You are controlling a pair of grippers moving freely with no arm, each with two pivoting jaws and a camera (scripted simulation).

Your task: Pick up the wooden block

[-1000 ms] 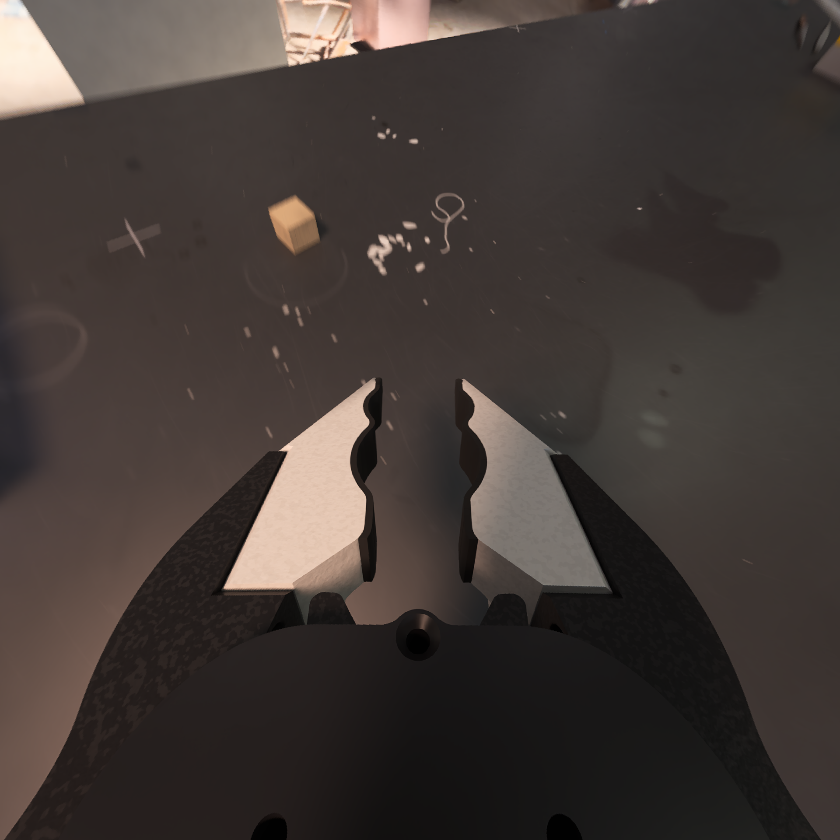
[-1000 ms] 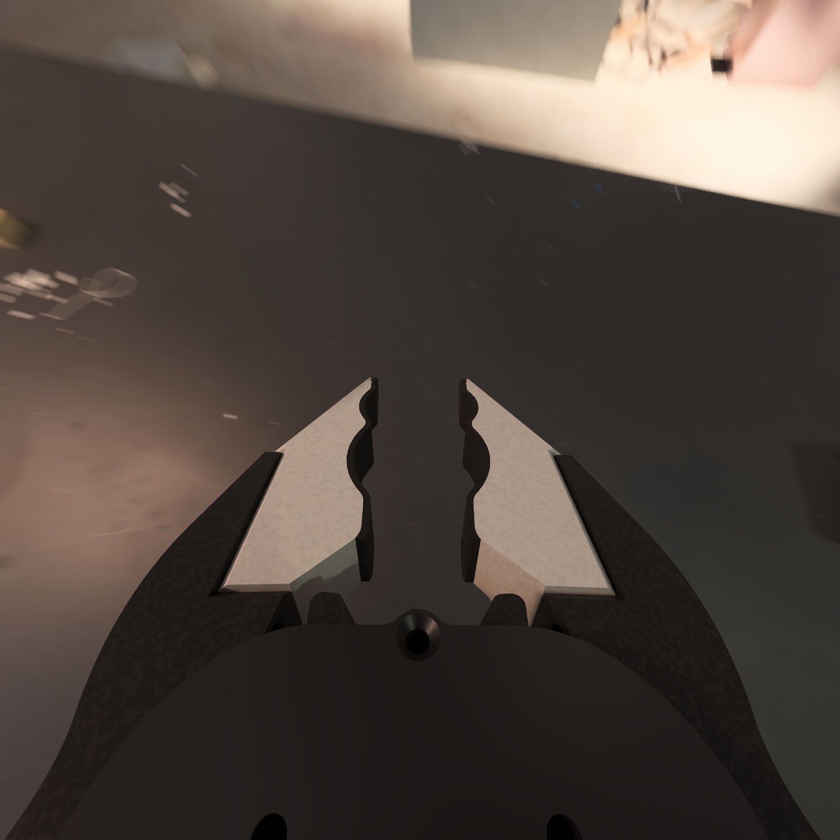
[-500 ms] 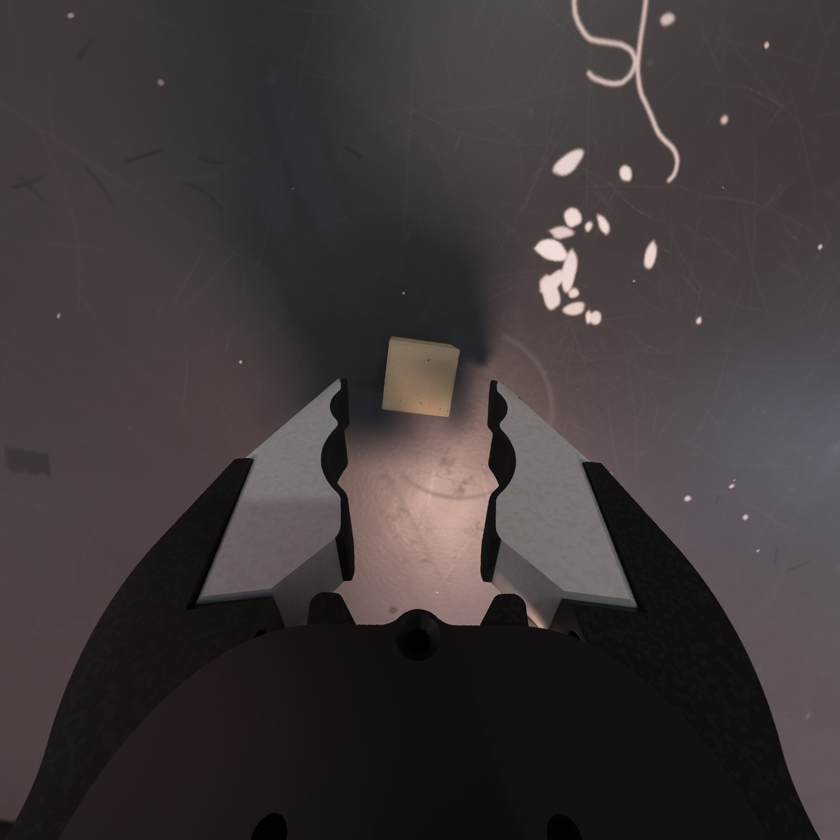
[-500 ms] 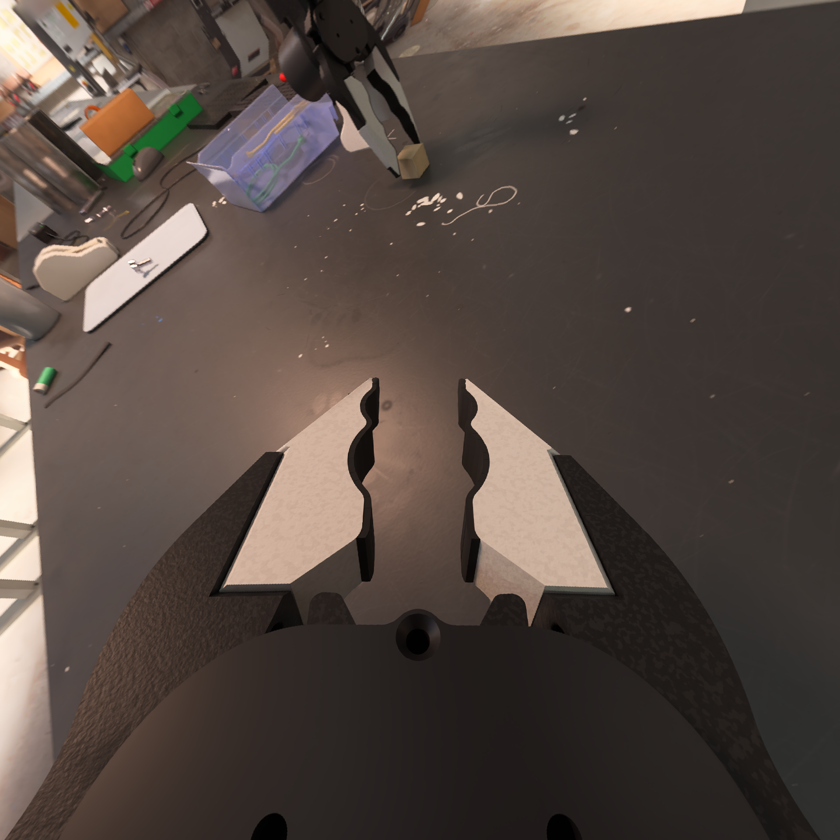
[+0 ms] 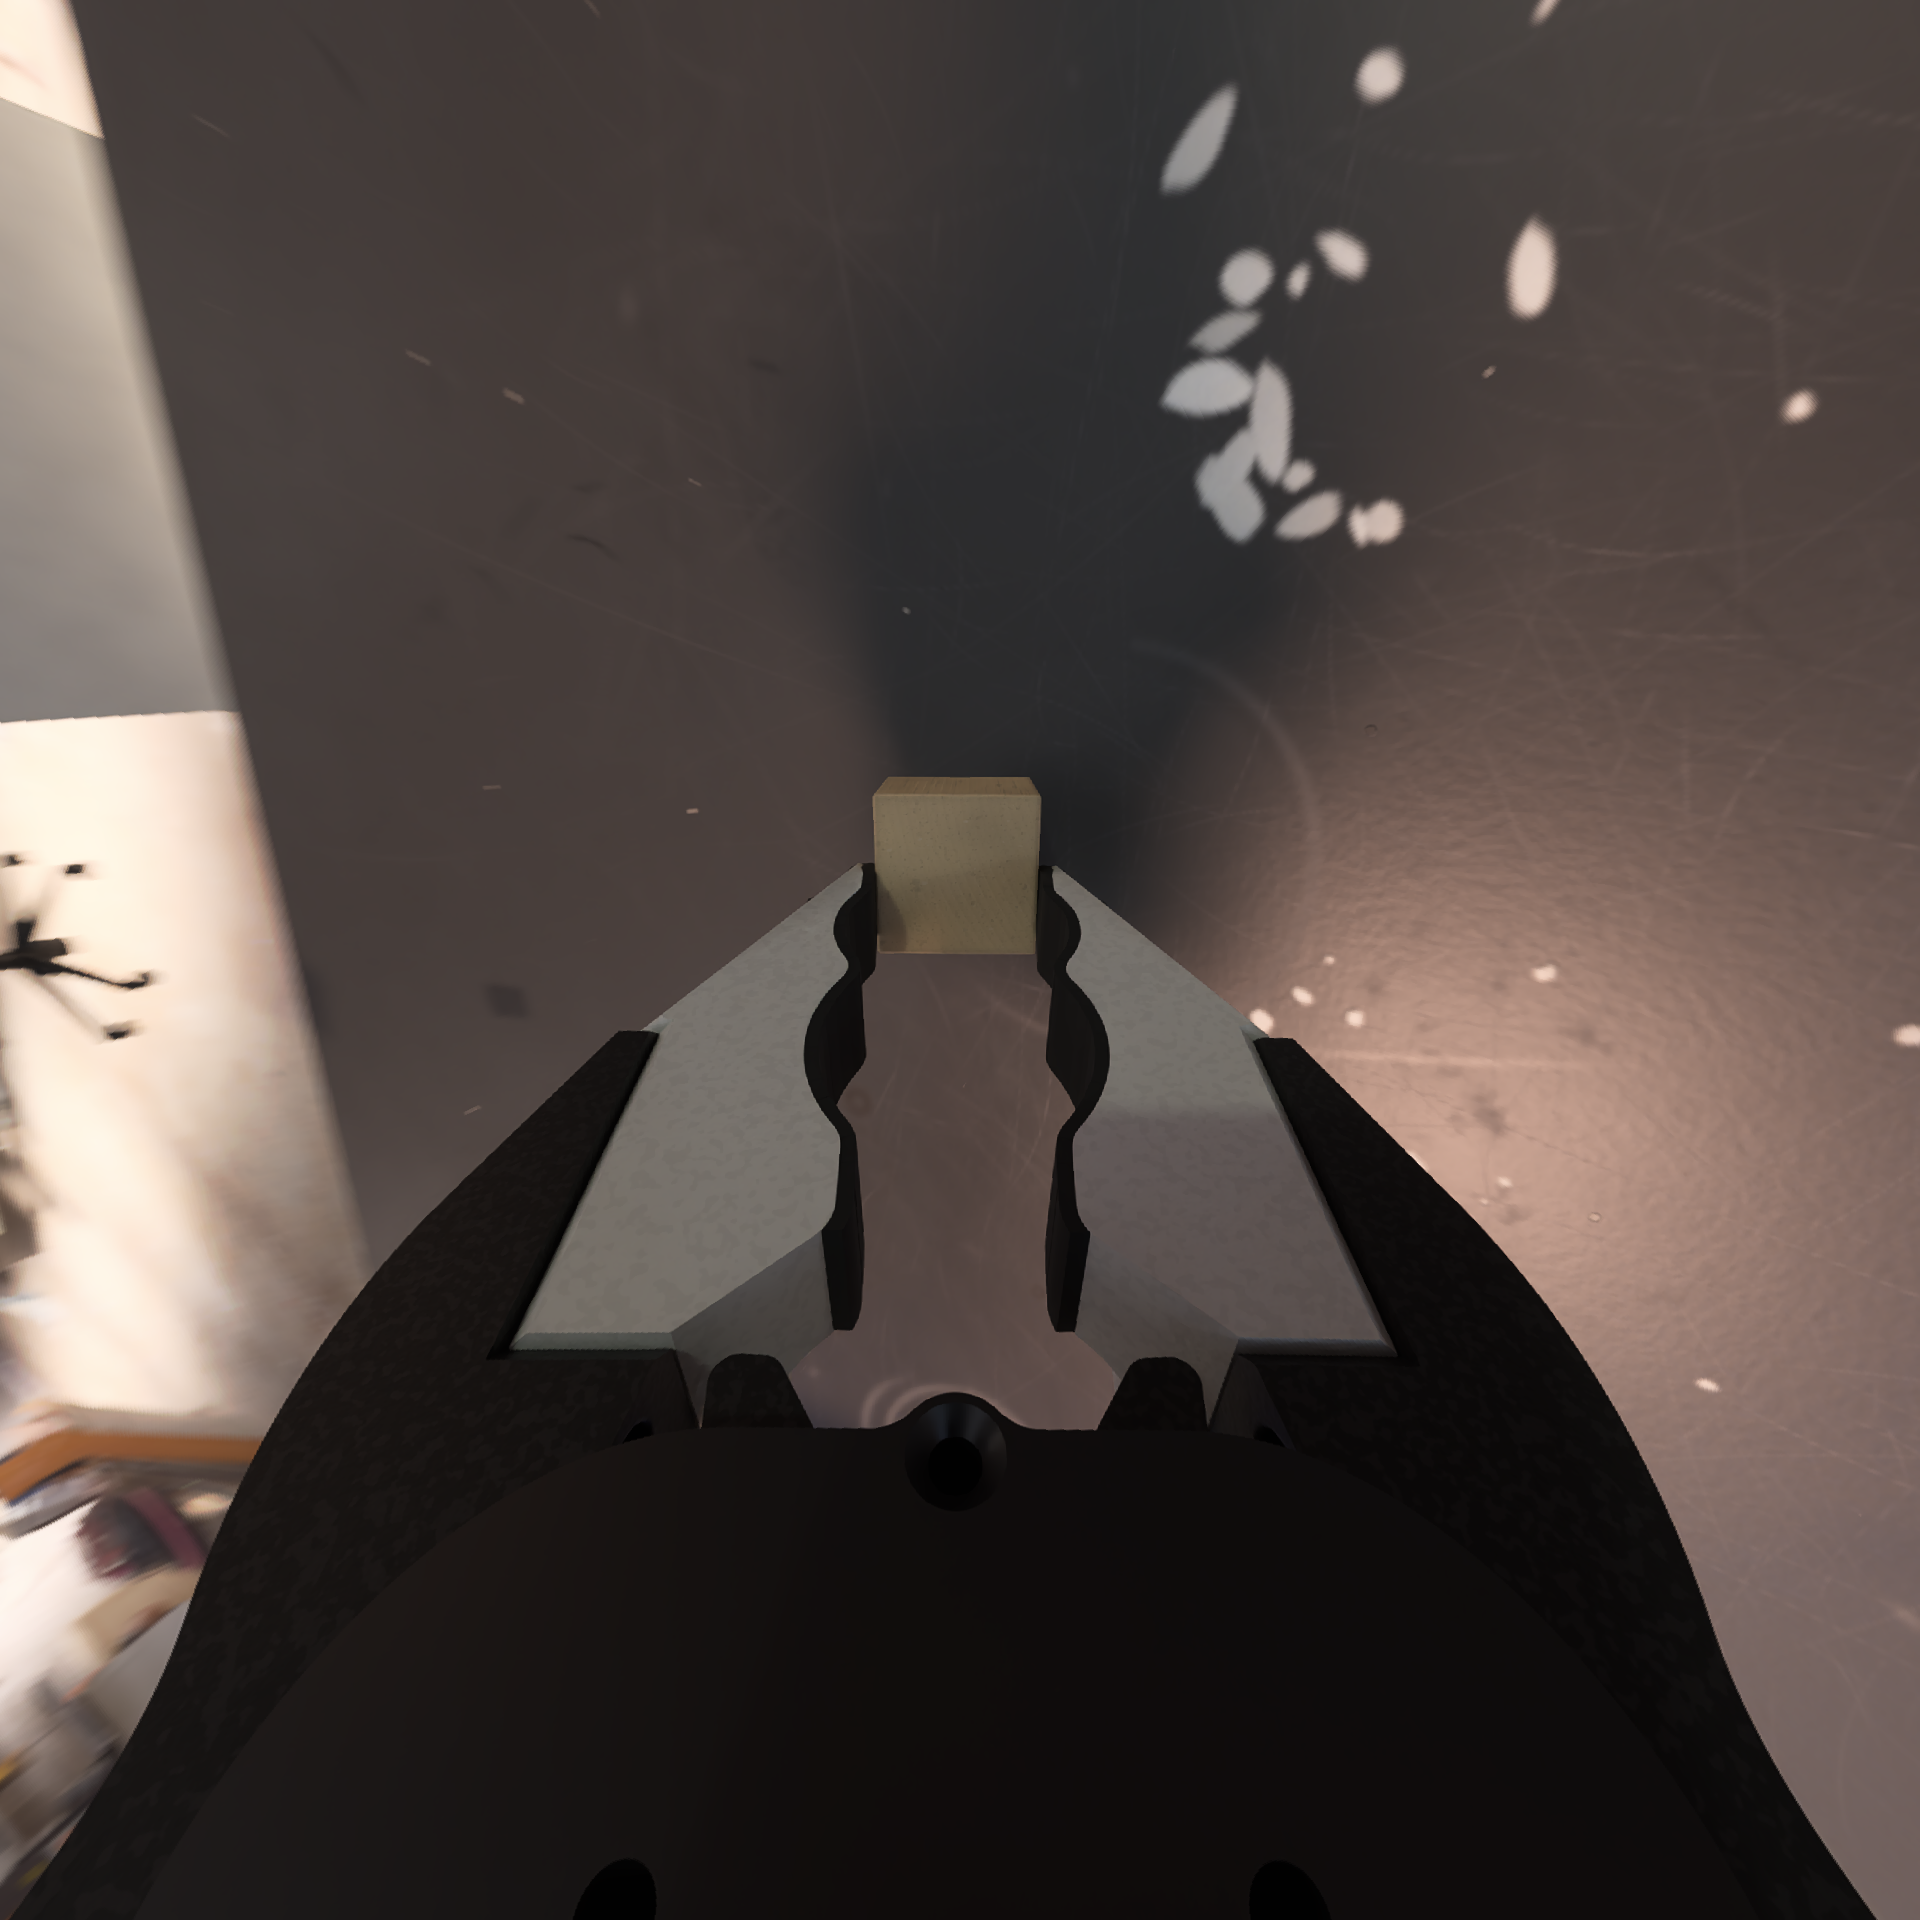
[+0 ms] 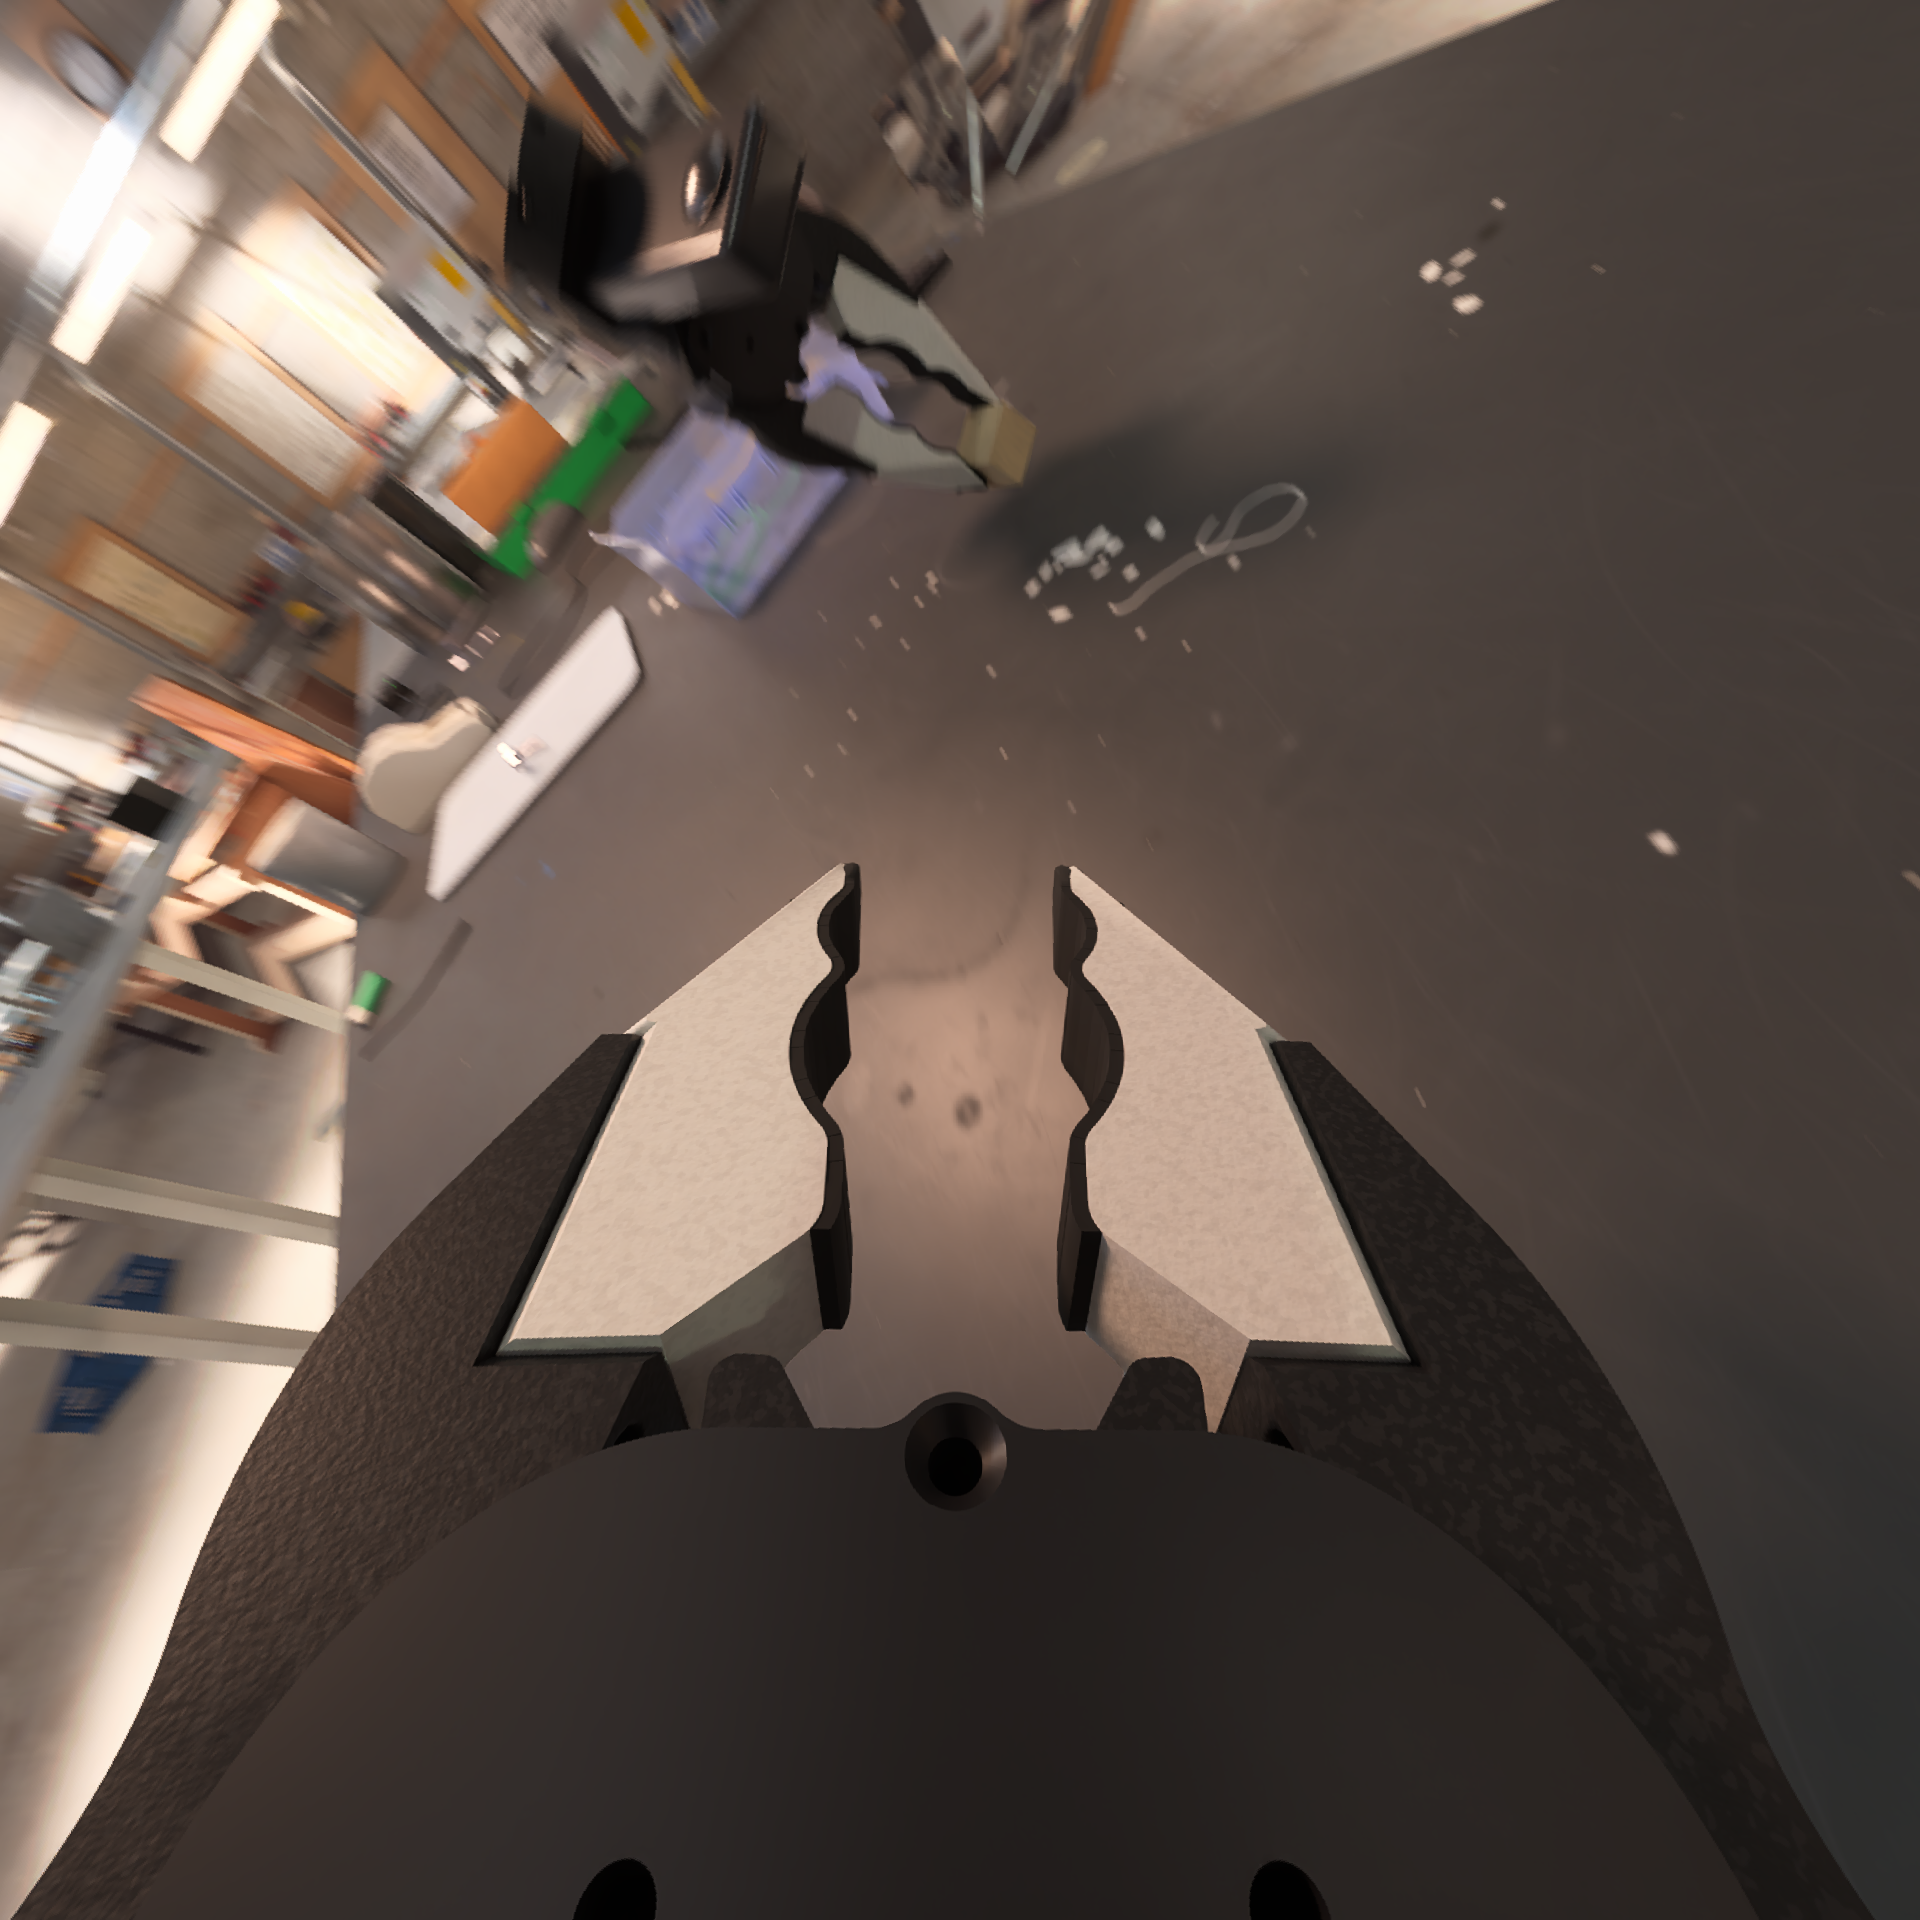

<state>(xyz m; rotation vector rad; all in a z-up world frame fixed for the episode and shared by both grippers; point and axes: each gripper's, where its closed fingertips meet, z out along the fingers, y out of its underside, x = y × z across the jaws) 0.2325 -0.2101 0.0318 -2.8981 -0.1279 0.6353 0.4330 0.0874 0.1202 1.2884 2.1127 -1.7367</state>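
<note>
The wooden block [image 5: 956, 831] is a small pale cube pinched between the tips of my left gripper [image 5: 956, 883], which is shut on it. In the right wrist view the block [image 6: 1010, 445] hangs in the left gripper [image 6: 983, 442] above the dark table [image 6: 1455, 935], with its shadow on the surface below. My right gripper [image 6: 956, 878] is open and empty, low over the table and well short of the block.
White flecks [image 5: 1247, 416] and a looped string [image 6: 1226, 551] lie on the table near the block. A clear plastic box [image 6: 727, 520], a white board [image 6: 540, 748] and a small green item [image 6: 369, 995] sit by the table's left edge [image 5: 156, 520].
My left gripper moved onto the block, shut on it and raised it off the table. My right gripper stayed open while its view swung toward the left gripper.
</note>
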